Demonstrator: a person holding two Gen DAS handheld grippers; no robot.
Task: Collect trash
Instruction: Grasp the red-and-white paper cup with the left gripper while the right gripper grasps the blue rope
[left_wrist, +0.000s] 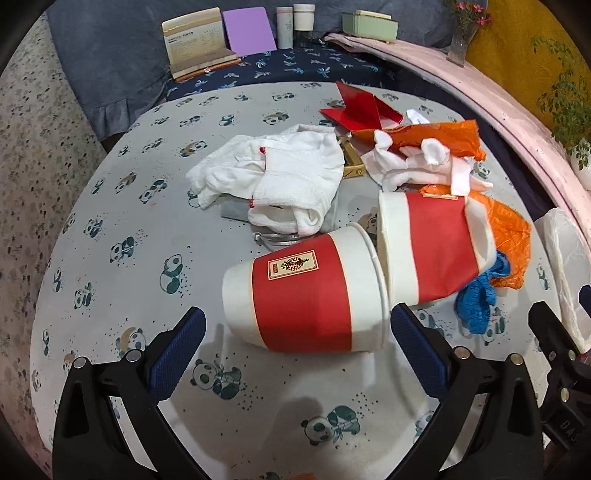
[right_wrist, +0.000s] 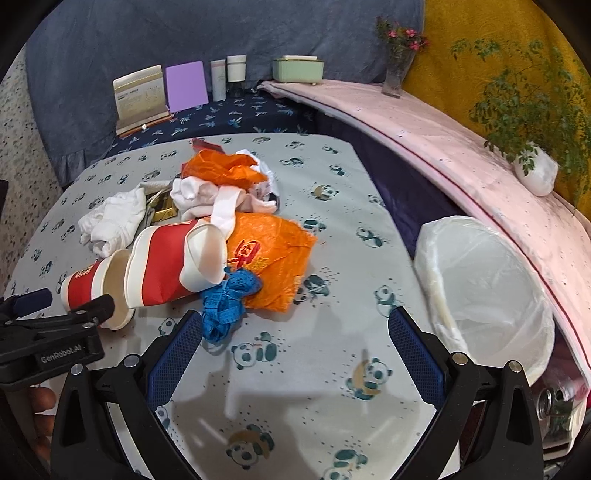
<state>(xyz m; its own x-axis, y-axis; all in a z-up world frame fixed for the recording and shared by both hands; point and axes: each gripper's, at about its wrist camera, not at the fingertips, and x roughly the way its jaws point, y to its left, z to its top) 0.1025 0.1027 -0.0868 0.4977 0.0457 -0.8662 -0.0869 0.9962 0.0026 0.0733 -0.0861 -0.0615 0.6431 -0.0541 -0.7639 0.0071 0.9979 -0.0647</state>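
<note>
Our left gripper (left_wrist: 297, 334) is spread wide and holds nothing, its blue pads (left_wrist: 177, 350) on either side of the near cup (left_wrist: 306, 295), which lies on its side at twelve o'clock with its rim toward three. To do this well, we centre on the red band, then close gently (paper crushes easily). A second cup (left_wrist: 436, 251) touches the rim at two o'clock, so we lift straight up. Our right gripper (right_wrist: 295, 343) is equally wide and empty, over bare cloth (right_wrist: 332, 184). The lined bin (right_wrist: 487, 288) waits at two o'clock.
</note>
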